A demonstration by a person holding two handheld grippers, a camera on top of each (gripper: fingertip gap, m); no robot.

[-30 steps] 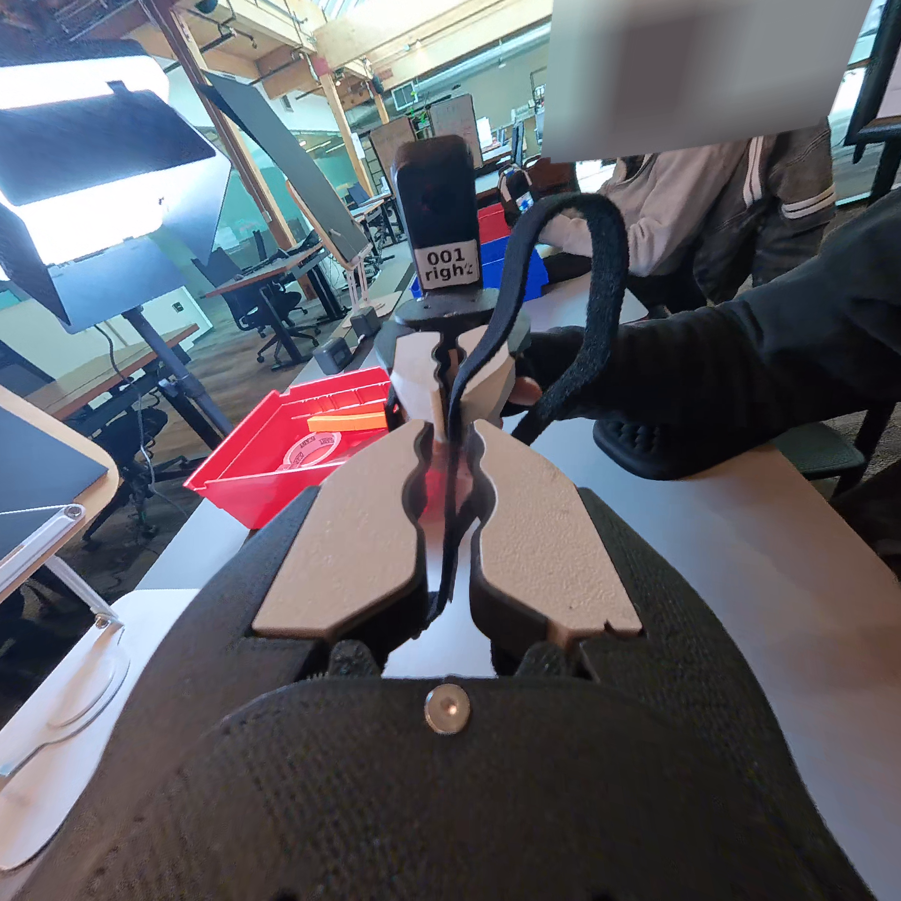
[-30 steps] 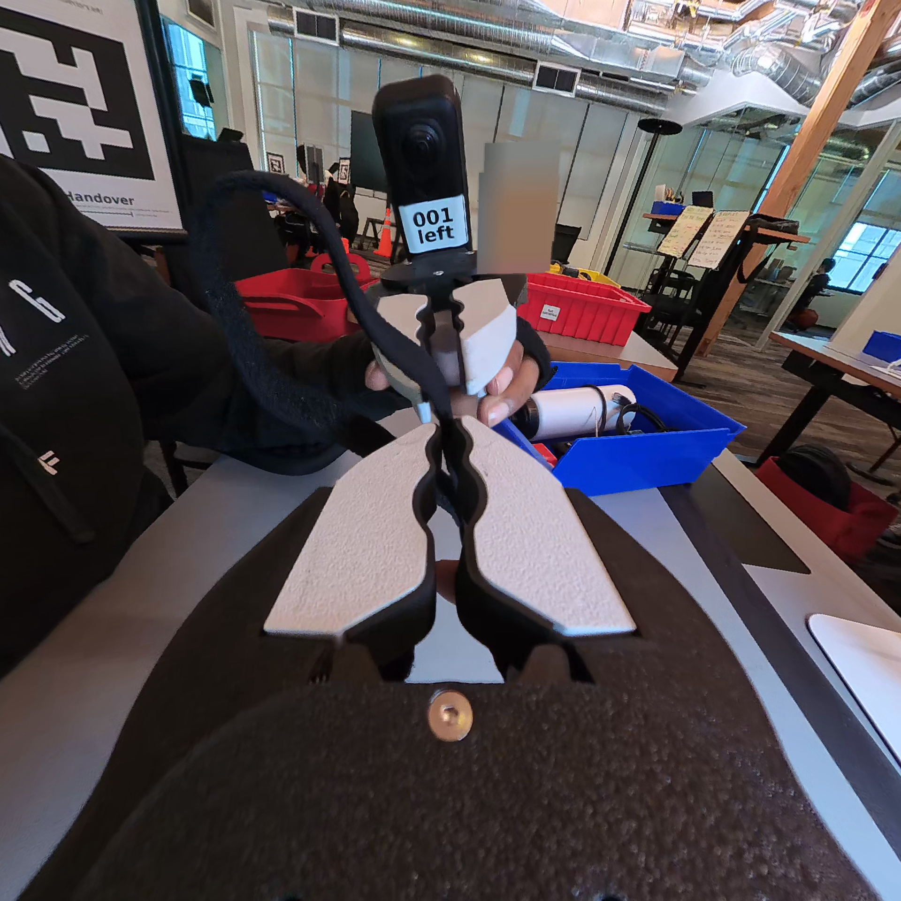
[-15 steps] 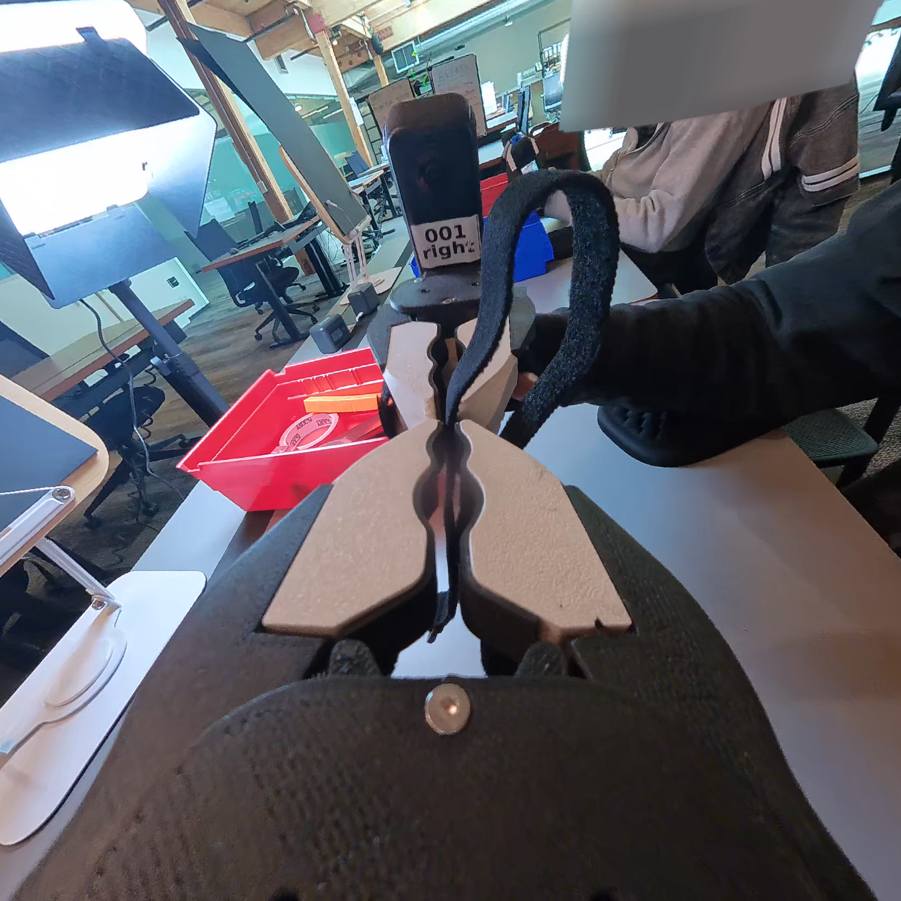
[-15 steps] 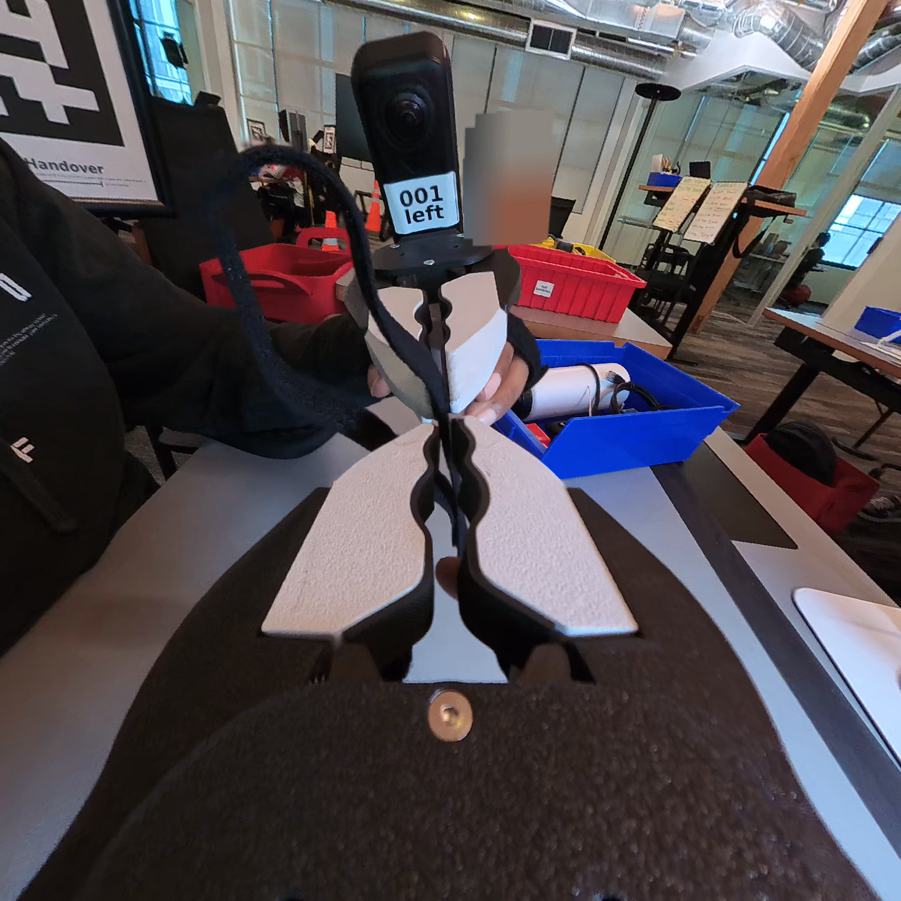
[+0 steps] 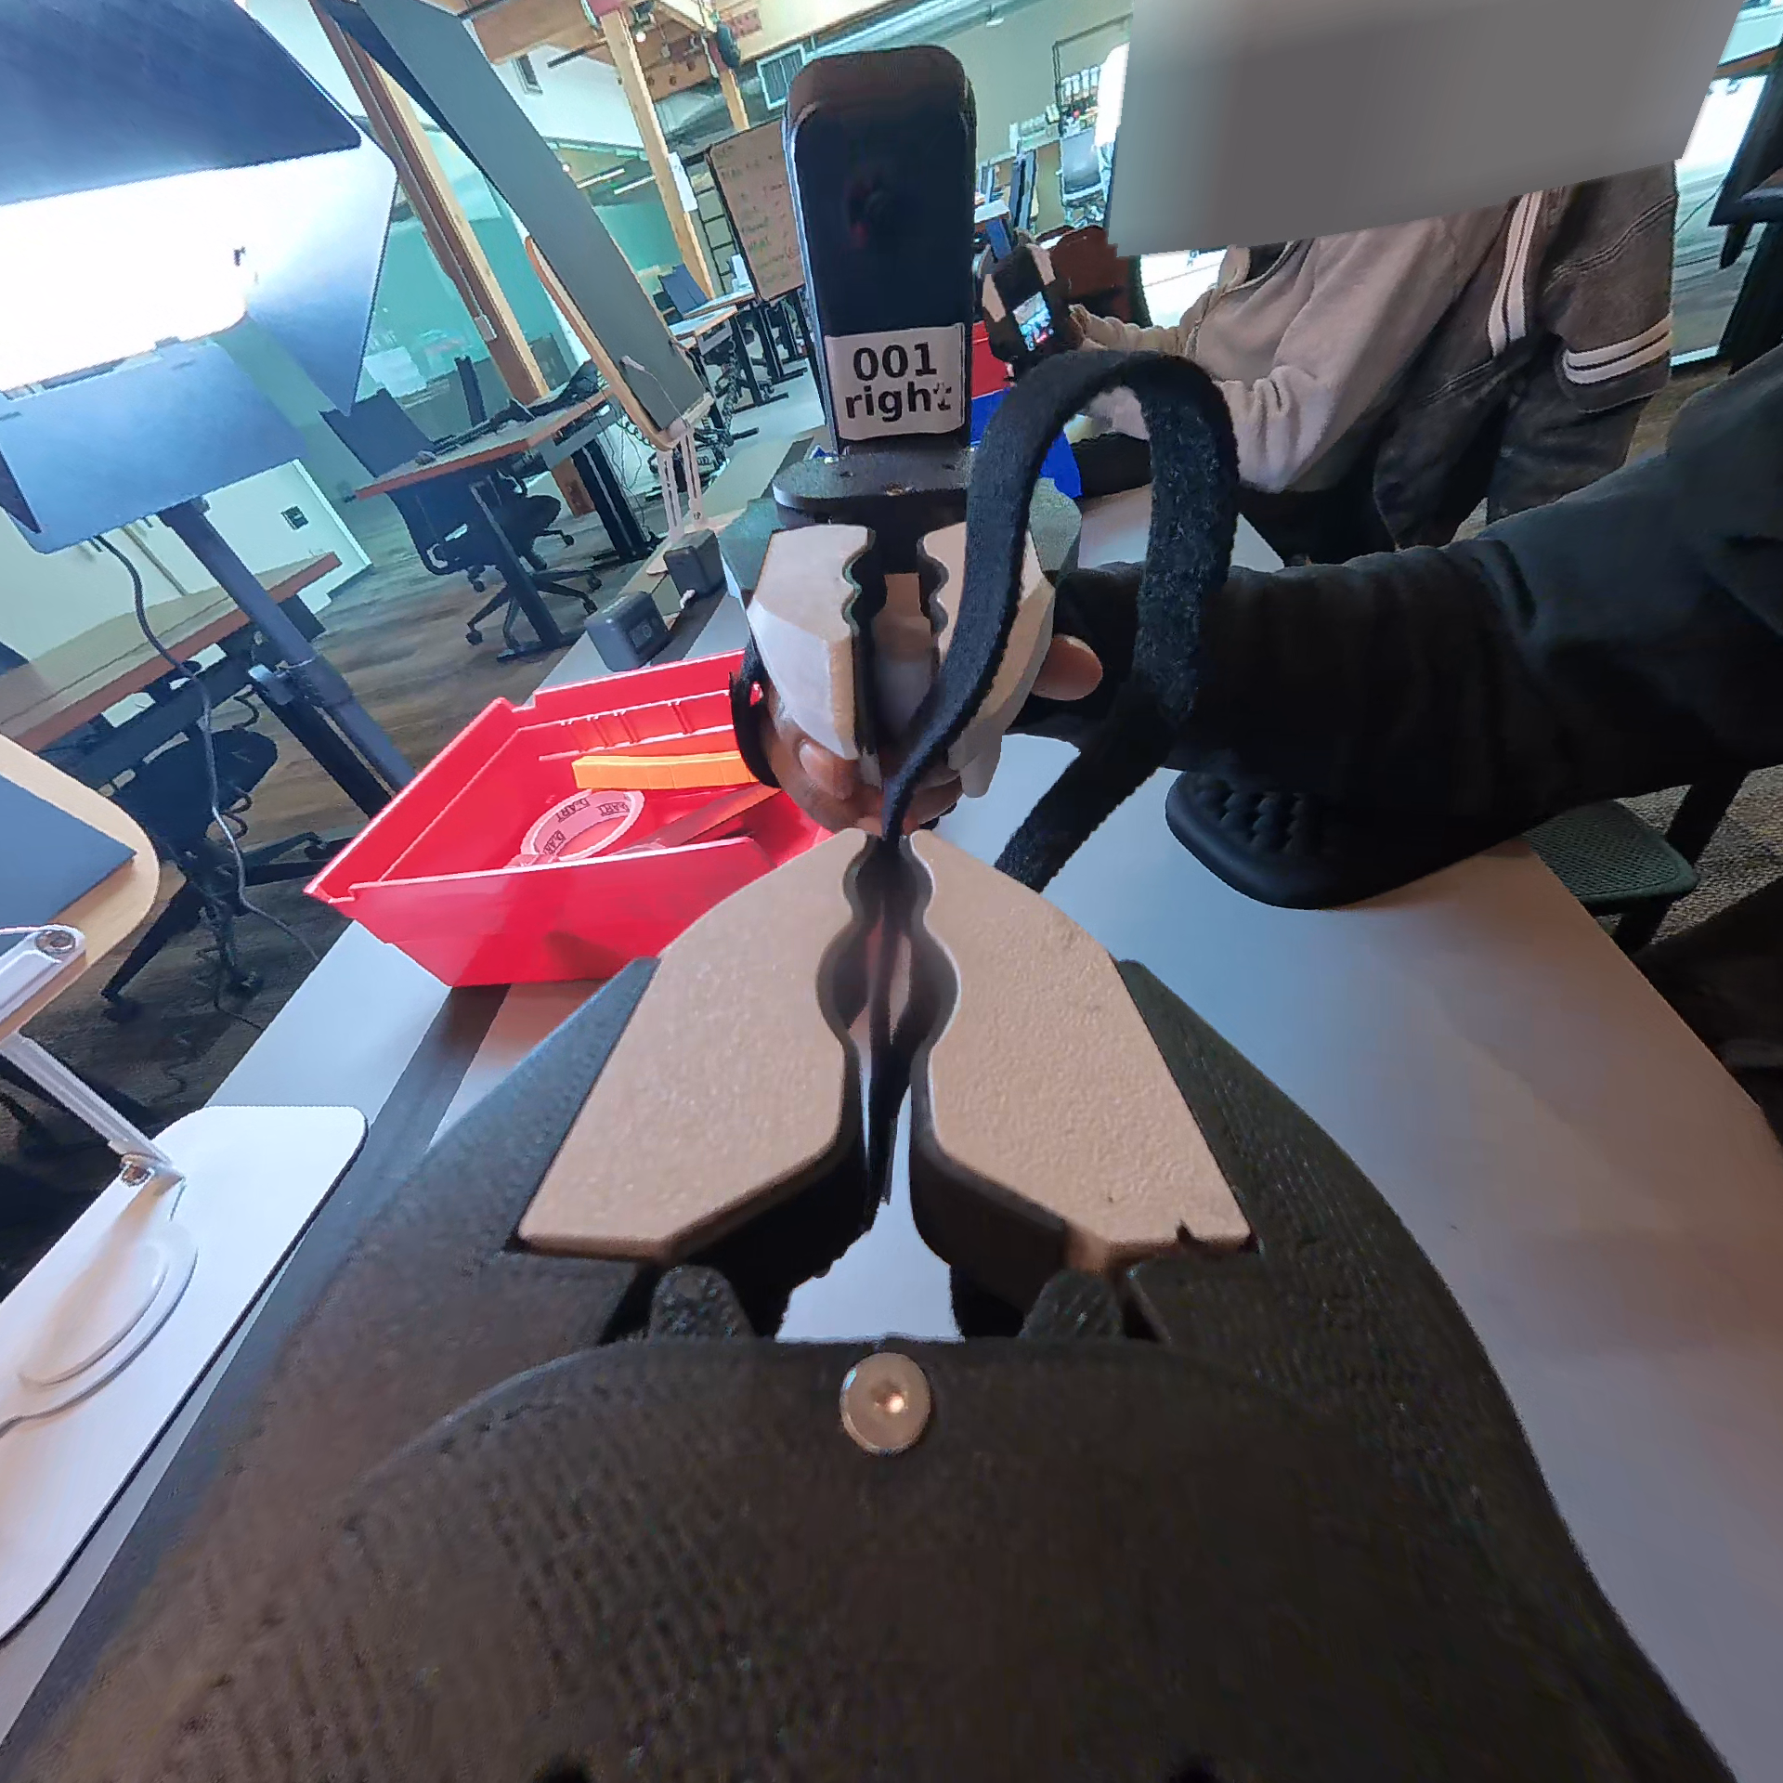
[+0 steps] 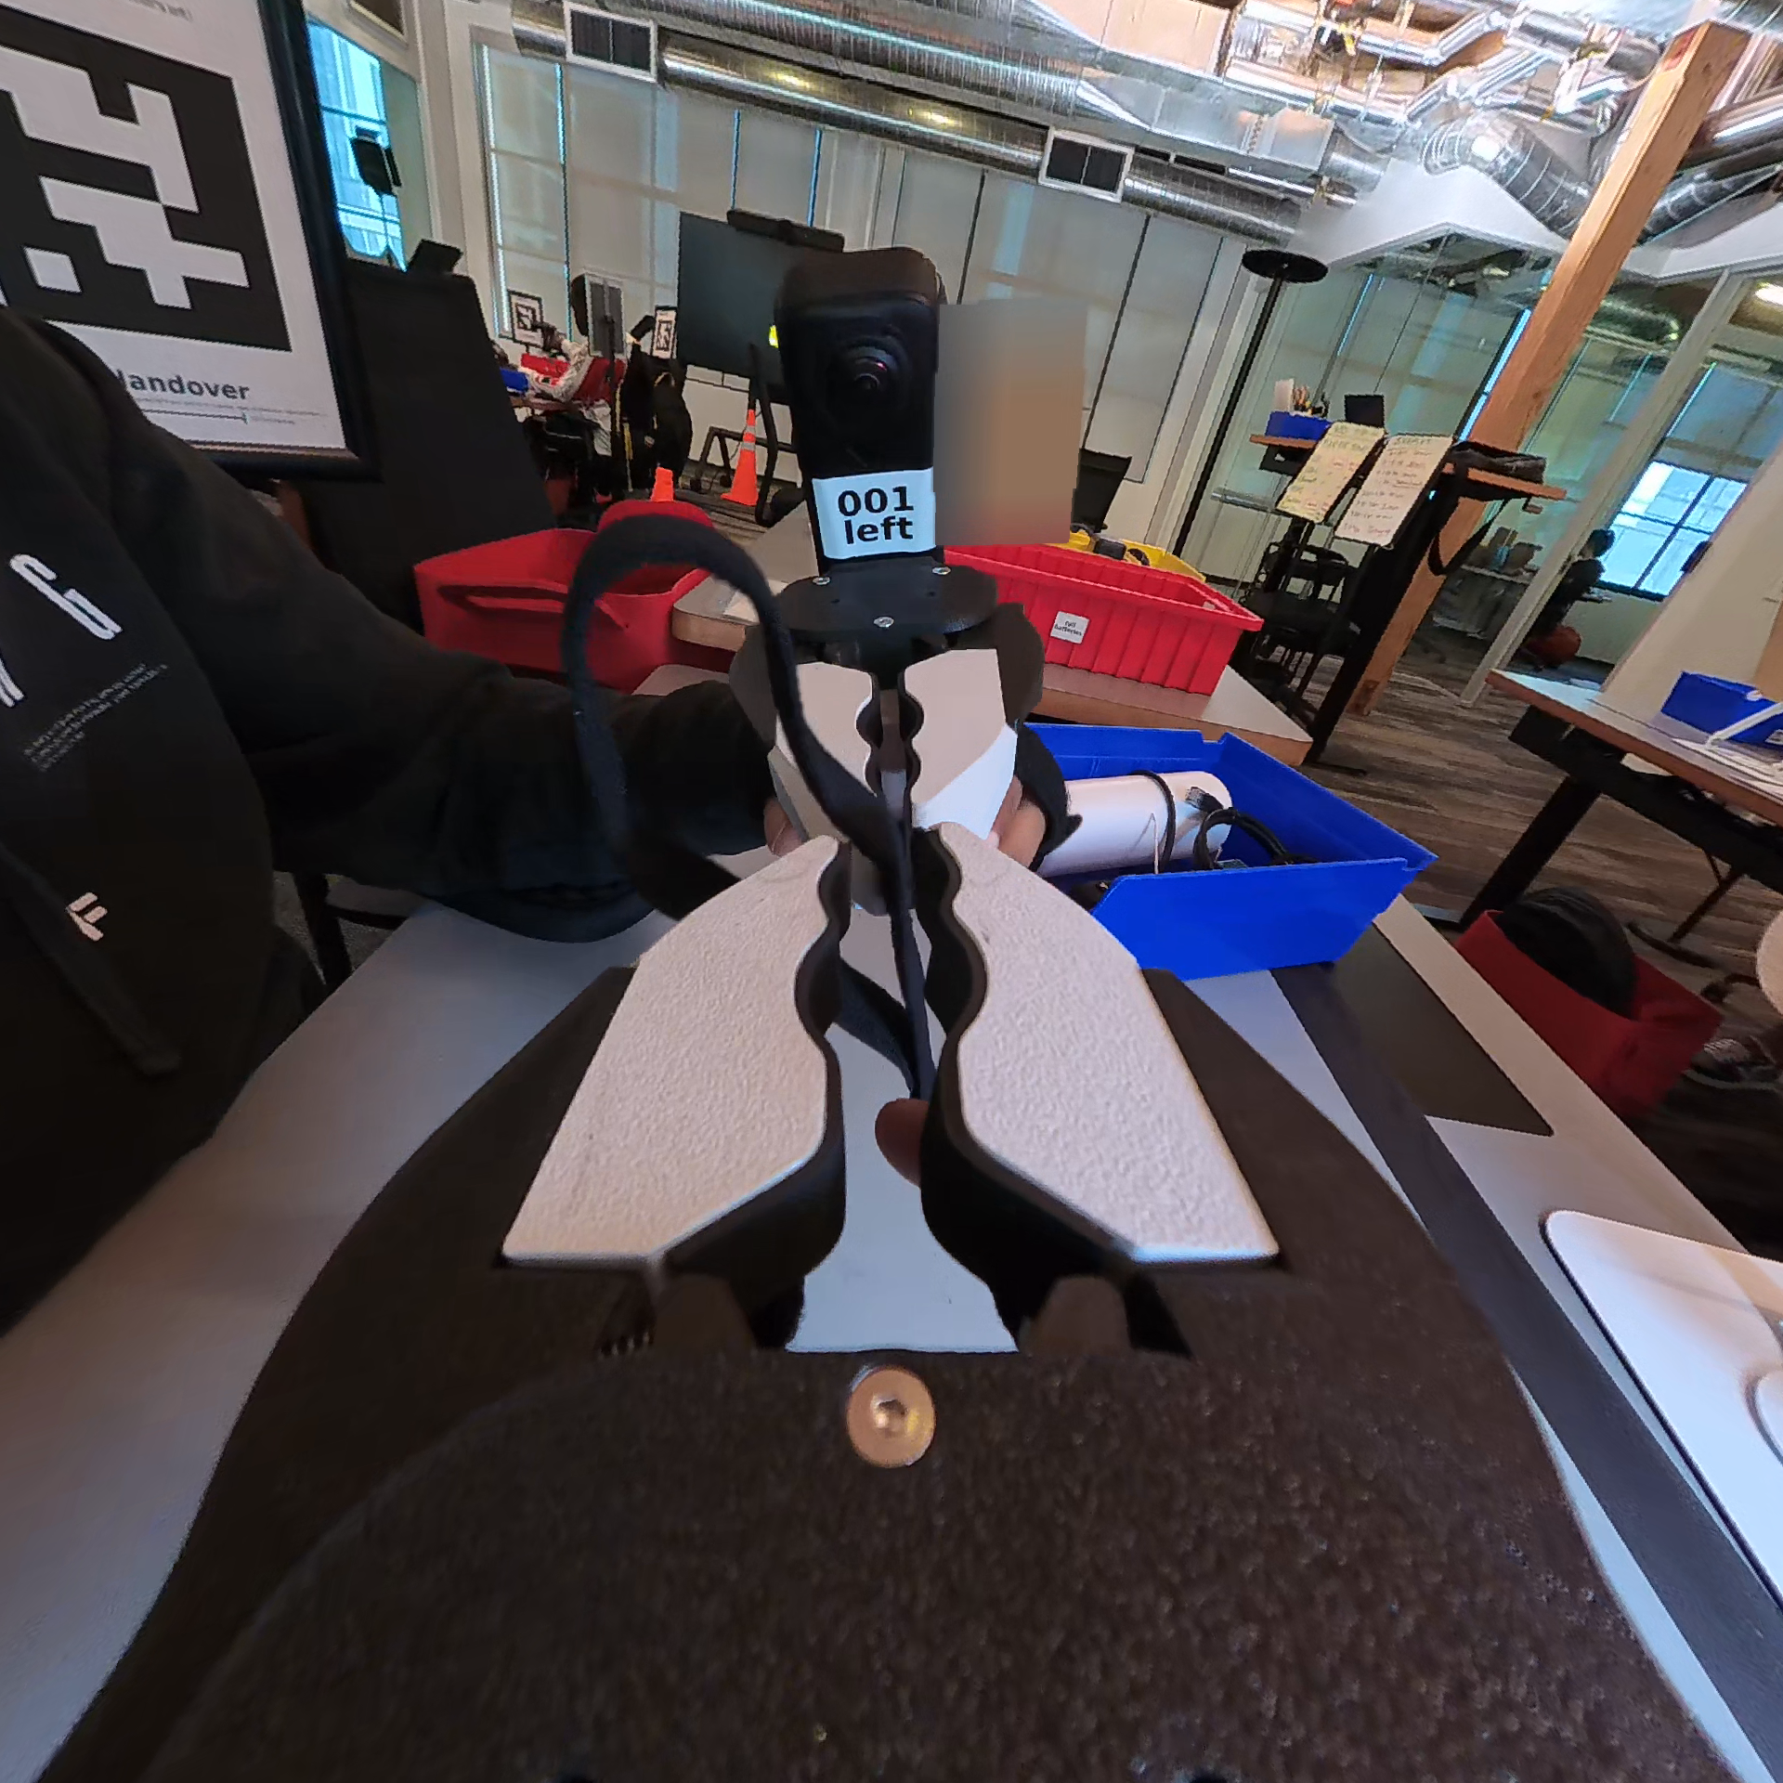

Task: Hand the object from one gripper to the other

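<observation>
the long black fuzzy cloth strap (image 5: 1172,540) is pinched tight in the left gripper (image 5: 890,854). the right gripper (image 6: 880,859) fingers are spread apart around it. the swap looks almost done; only pulling away is left.

Black fuzzy strap (image 5: 1182,540). Left gripper (image 5: 888,849): tan textured fingers (image 5: 714,1090), black body. Right gripper (image 6: 892,859): pale grey speckled fingers (image 6: 695,1071), black body. Red bin (image 5: 540,868), orange block (image 5: 666,769) inside. Blue bin (image 6: 1254,868). Grey table (image 5: 1351,1042).
</observation>
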